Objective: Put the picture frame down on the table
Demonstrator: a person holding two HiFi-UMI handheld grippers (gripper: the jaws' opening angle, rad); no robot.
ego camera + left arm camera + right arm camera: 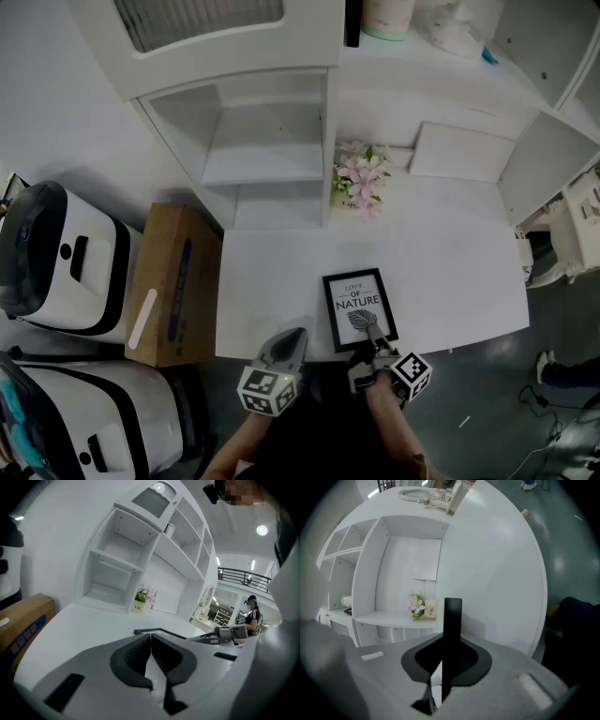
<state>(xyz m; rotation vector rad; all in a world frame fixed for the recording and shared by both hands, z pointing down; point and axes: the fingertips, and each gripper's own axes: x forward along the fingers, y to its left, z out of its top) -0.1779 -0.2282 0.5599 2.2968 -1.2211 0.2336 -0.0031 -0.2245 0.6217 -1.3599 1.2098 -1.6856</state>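
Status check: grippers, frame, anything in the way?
Left gripper shut, empty. Right gripper shut on picture frame, near edge. Frame face up at table front. Flowers well behind, not in the way.

Left hand-held gripper (292,336) is low at the person's left and points forward. Its jaws are pressed together with nothing between them, as the left gripper view (151,638) shows. Its marker cube (265,390) faces up. Right hand-held gripper (373,330) sits just beside it, jaws clamped on the near edge of the picture frame (359,302), seen edge-on in the right gripper view (452,616). Both forearms (400,433) reach in from the bottom.
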